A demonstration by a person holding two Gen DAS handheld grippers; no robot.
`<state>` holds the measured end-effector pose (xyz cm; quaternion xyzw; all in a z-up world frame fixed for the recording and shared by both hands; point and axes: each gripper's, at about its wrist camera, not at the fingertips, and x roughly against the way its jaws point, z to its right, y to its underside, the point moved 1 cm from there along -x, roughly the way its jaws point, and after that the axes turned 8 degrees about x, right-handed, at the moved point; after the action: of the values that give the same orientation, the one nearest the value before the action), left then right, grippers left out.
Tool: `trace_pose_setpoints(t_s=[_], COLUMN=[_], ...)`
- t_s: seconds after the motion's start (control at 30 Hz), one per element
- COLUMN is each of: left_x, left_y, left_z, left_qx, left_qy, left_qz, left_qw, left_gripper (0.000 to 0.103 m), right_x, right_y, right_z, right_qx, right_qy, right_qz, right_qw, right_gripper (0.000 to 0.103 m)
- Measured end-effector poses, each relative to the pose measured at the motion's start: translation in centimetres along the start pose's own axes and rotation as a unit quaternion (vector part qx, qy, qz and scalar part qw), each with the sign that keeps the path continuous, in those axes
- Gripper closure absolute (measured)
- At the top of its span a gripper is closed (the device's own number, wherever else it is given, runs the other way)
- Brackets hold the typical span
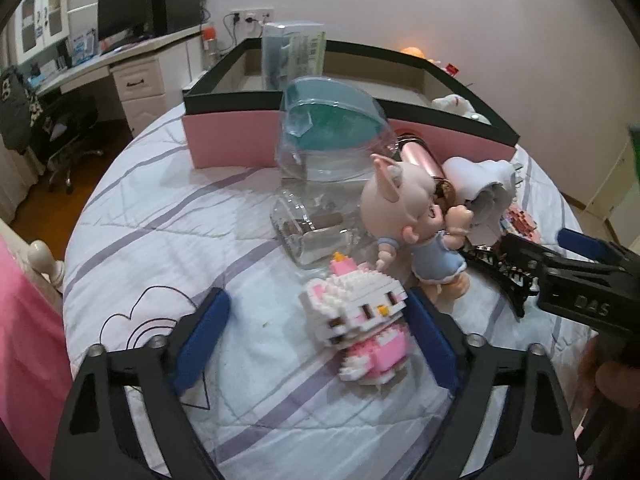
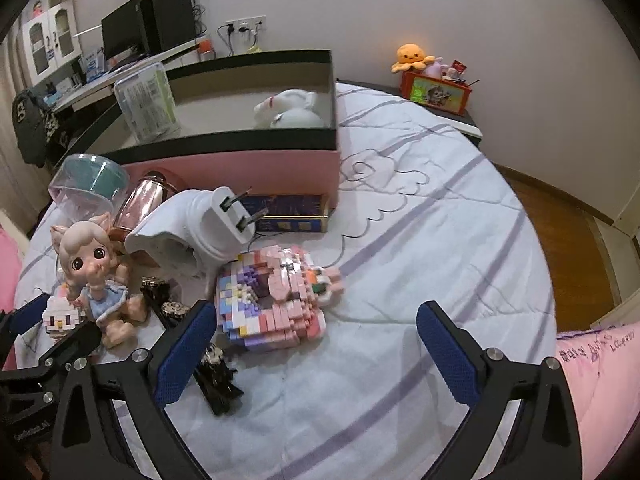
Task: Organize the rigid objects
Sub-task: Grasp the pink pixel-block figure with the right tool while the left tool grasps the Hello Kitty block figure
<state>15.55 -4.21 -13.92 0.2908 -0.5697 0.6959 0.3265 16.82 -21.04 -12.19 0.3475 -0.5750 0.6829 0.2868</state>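
Observation:
My left gripper is open, its blue fingers either side of a pink-and-white brick-built cat lying on the bed; the right pad is close to the cat. A pig-eared doll in a blue dress stands just behind it. My right gripper is open and empty above the quilt, beside a pastel brick model and a black hair clip. The right gripper also shows in the left wrist view. A pink box with a black rim stands open behind the pile.
A clear lidded container with teal inside, a glass jar, a pink bottle and a white plug and holder lie among the toys. A plush toy and a packet are in the box. A desk stands at far left.

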Motion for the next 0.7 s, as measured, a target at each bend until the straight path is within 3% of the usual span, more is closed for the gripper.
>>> trace_pose_setpoints(t_s=[0.13,0.23,0.3,0.33,0.7], left_x=[0.5,0.6,0.5,0.5,2.1], left_y=[0.3,0.4,0.3,0.2,0.0], left_z=[0.0,-0.3,-0.4,-0.4,-1.1], left_qx=[-0.012,-0.01,-0.008,-0.007,0.0], left_qy=[0.011,0.013,0.012,0.012,0.03], left_qz=[0.002,0.003,0.006,0.006,0.018], left_qw=[0.9999,0.9999,0.9999,0.9999,0.9994], left_gripper=[0.055,0.058,0.058,0.058,0.06], right_x=[-1.1,-1.5,-1.3,-1.1,1.5], right_y=[-0.4,-0.2,-0.1,-0.2,0.9], right_z=[-0.8,-0.9,-0.9,-1.0,0.6], right_qx=[0.023,0.027,0.031,0.034,-0.001], right_qy=[0.001,-0.003,-0.004,-0.003,-0.027], right_qz=[-0.01,-0.005,0.003,0.006,0.018], right_qw=[1.0,1.0,1.0,0.999,0.999], right_gripper=[0.003,0.008,0.029,0.034,0.035])
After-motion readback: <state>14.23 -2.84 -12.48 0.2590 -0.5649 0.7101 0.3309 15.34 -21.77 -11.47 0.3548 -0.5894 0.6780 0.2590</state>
